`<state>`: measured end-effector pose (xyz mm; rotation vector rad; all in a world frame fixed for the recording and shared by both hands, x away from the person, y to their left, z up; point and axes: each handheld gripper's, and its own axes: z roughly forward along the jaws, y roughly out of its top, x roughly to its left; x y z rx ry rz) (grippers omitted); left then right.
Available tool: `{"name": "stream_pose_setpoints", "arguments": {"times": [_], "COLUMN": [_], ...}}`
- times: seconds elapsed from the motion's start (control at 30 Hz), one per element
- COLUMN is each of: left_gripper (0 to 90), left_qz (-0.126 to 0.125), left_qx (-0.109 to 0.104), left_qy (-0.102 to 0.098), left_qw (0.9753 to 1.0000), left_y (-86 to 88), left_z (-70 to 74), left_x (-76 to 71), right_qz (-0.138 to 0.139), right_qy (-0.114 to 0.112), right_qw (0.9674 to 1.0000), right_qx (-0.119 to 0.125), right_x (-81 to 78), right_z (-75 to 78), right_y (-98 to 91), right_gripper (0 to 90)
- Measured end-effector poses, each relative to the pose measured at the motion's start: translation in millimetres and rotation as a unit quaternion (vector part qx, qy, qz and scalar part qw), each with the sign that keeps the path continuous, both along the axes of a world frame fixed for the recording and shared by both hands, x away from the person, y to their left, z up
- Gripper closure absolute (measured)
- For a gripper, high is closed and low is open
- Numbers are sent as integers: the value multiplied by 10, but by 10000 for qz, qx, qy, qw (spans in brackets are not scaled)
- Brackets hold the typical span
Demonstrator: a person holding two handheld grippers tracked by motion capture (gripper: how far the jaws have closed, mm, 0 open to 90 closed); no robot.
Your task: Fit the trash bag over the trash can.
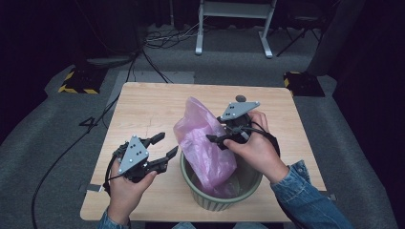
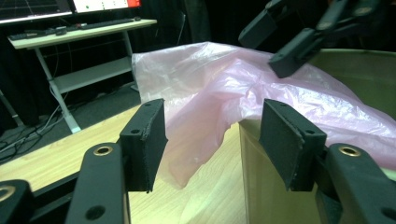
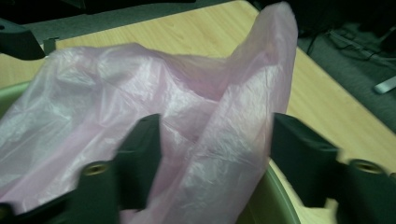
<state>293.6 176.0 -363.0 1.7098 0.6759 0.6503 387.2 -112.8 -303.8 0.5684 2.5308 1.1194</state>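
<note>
One pink bag sits partly inside green bin.

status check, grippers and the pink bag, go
Left gripper open, beside green ribbed bin. Right gripper open around thin pink plastic bag, part draped in bin. Nothing blocking.

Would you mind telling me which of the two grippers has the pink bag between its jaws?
The right gripper, over the green bin: its open jaws straddle the pink bag. The left gripper hangs beside the bin, jaws empty.
</note>
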Motion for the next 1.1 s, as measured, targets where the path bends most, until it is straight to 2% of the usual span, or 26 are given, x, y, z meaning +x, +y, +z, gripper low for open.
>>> {"name": "stream_pose_setpoints", "arguments": {"times": [0.07,0.17,0.2,0.37,0.6,0.7,0.8,0.97,1.1], "left_gripper": [424,425,425,422,410,404,399,365,346], "left_qz": [-23,-44,-44,-65,-188,-263,-327,-386,-396], "left_qx": [8,14,25,-6,76,85,95,100,94], "left_qy": [1,7,2,-77,-169,-208,-256,-279,-195], "left_qw": [10000,10000,10000,9999,9997,9994,9991,9988,9990], "left_y": [-12,-29,-29,-33,-135,-212,-288,-382,-420], "left_z": [-3,9,20,104,204,237,284,343,344], "left_x": [5,9,9,-11,-35,-35,-31,10,71], "right_qz": [158,319,359,522,878,1050,1140,1184,1253], "right_qy": [84,20,0,-246,-613,-666,-663,-570,-524], "right_qw": [9998,9995,9993,9983,9939,9919,9911,9912,9907], "right_qx": [-30,-63,-58,58,279,253,192,140,106], "right_x": [34,45,43,-95,-524,-664,-739,-759,-785], "right_z": [-18,-12,-6,72,116,86,41,-47,-94], "right_y": [-16,-40,-46,-110,-301,-348,-361,-376,-372], "right_gripper": [610,863,886,900,899,897,897,896,889]}}
